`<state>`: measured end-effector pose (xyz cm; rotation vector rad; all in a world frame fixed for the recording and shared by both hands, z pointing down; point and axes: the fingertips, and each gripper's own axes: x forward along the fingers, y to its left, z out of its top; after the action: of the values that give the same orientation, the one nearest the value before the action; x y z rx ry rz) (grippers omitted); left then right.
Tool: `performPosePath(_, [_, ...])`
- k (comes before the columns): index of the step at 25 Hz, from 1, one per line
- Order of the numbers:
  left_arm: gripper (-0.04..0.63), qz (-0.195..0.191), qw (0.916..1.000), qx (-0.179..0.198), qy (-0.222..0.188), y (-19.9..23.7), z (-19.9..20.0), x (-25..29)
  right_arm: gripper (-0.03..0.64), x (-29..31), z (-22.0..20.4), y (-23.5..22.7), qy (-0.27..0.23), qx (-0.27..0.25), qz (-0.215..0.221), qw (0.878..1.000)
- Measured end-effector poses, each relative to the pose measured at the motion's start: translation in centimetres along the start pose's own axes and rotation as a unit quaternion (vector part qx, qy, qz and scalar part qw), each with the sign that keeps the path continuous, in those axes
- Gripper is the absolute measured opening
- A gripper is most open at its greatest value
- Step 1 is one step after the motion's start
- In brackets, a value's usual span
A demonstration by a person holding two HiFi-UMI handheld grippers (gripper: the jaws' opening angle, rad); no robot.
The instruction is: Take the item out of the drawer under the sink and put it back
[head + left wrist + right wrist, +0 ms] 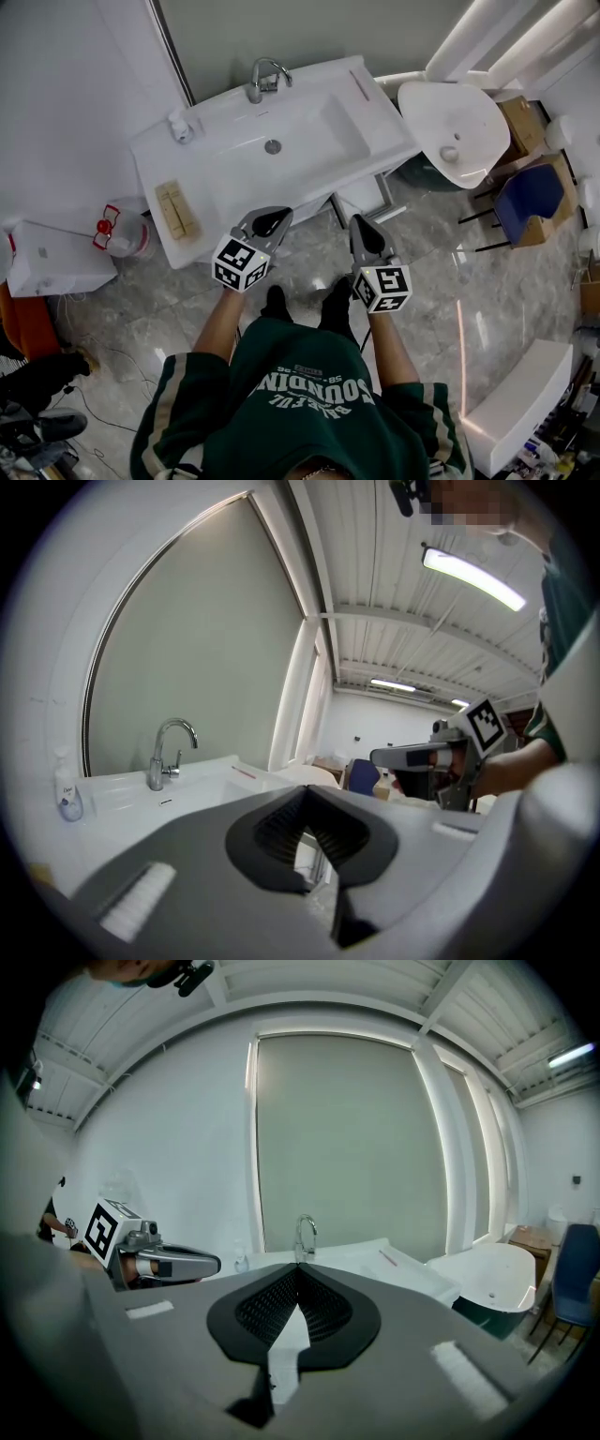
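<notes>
With my left gripper [272, 217] and right gripper [361, 225] both shut and empty near the sink [216, 178], I might bump its rim and miss the drawer beneath.

Tap [265, 78] on sink [217, 150]; tub [469, 112] rt.

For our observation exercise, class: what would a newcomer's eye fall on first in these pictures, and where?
The wide white sink with its curved tap fills the top middle of the head view. Just below it, the left gripper and right gripper point toward its front, both shut on nothing. The person's green sweatshirt fills the bottom edge.
</notes>
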<state>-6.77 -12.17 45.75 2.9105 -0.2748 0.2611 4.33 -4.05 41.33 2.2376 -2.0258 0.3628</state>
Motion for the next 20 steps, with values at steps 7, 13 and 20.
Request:
performPosePath(7, [0.049,0.059,0.9982,-0.007,-0.010,1.0,0.8,1.3,0.002,3.3,0.0,-1.8,0.009,-0.007,0.059,0.998])
performPosePath(13, [0.051,0.122,0.9923,-0.017,-0.012,1.7,1.3,3.8,0.002,6.7,1.3,-4.6,0.006,-0.025,0.124,0.992])
performPosePath(20, [0.050,0.204,0.9781,-0.034,-0.021,2.2,1.5,5.8,0.002,9.6,0.9,-8.6,0.029,-0.036,0.188,0.981])
